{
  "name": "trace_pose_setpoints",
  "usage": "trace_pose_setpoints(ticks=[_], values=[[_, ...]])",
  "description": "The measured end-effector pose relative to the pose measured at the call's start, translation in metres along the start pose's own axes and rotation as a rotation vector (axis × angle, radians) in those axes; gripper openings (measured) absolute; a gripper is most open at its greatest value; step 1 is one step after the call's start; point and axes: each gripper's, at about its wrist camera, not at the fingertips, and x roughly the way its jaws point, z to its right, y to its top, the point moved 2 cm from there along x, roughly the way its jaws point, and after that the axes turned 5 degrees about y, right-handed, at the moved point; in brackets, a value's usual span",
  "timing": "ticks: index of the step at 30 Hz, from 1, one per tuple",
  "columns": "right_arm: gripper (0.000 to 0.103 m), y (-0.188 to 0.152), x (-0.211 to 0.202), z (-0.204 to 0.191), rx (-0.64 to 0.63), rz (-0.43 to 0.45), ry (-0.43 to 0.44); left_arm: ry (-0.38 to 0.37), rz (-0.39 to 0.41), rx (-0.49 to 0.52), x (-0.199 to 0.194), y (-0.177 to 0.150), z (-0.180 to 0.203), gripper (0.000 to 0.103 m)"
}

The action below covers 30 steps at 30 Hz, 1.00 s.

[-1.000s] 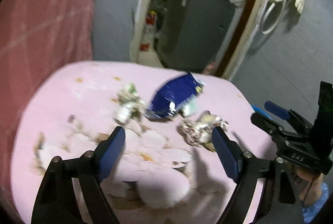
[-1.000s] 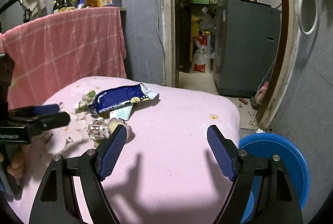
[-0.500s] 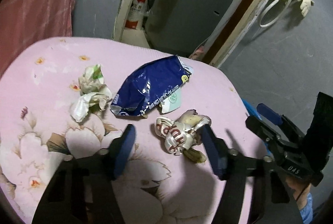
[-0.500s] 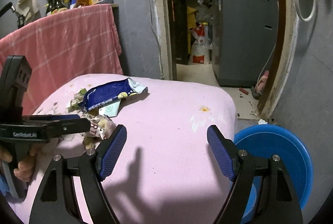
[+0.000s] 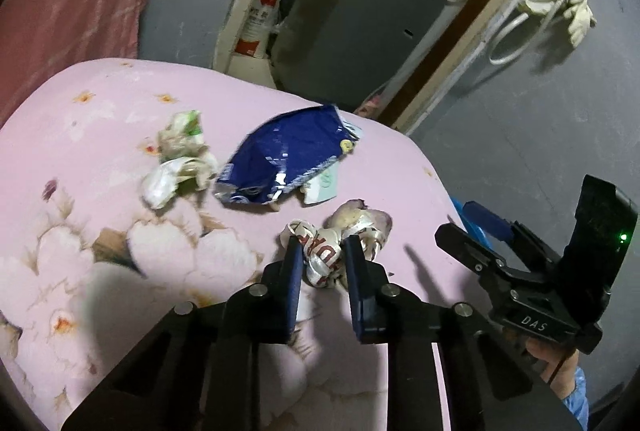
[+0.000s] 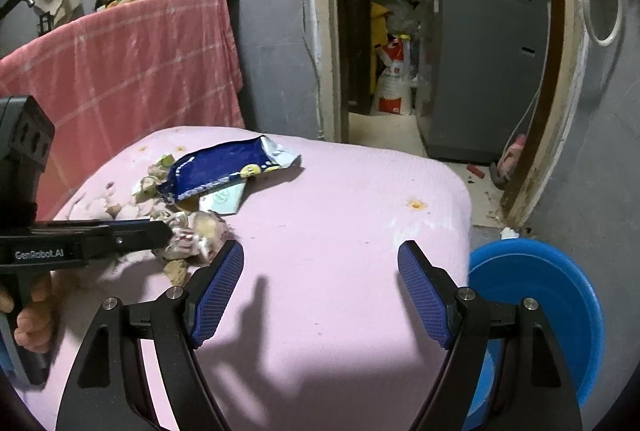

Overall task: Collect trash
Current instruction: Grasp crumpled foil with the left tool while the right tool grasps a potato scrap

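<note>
The pink flowered table (image 6: 360, 215) is the landmark, and the step in hand is the first pick-up: the left hand-held gripper (image 5: 320, 259) has just been closing its jaws, and its blue pads now pinch a crumpled silver wrapper (image 5: 324, 251) with red letters near the table's right edge in the left wrist view. The next move looks like a lift clear of the cloth and a carry to the blue basin (image 6: 560, 303), which sits on the floor just off the table's right front corner and probably serves as the bin. The right hand-held gripper (image 6: 320, 291) hangs over the table's bare near part with its jaws wide and nothing between them, between the wrapper and the basin, so it may have to give way. Farther in on the table lie a dark blue snack bag (image 5: 284, 163) and, beside it, a crumpled pale tissue wad (image 5: 176, 163), both not yet collected.
</note>
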Motion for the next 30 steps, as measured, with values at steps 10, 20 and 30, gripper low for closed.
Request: trace_pose_setpoints(ticks=[10, 20, 30], values=[[0.065, 0.006, 0.029, -0.025, -0.015, -0.101, 0.124, 0.07, 0.074, -0.081, -0.023, -0.002, -0.028, 0.012], [0.063, 0.011, 0.056, -0.051, -0.072, -0.209, 0.179, 0.115, 0.113, -0.113, -0.034, -0.006, -0.039, 0.012], [0.032, 0.012, 0.057, -0.051, -0.071, -0.202, 0.163, 0.131, 0.159, -0.043, -0.04, -0.011, -0.021, 0.012]])
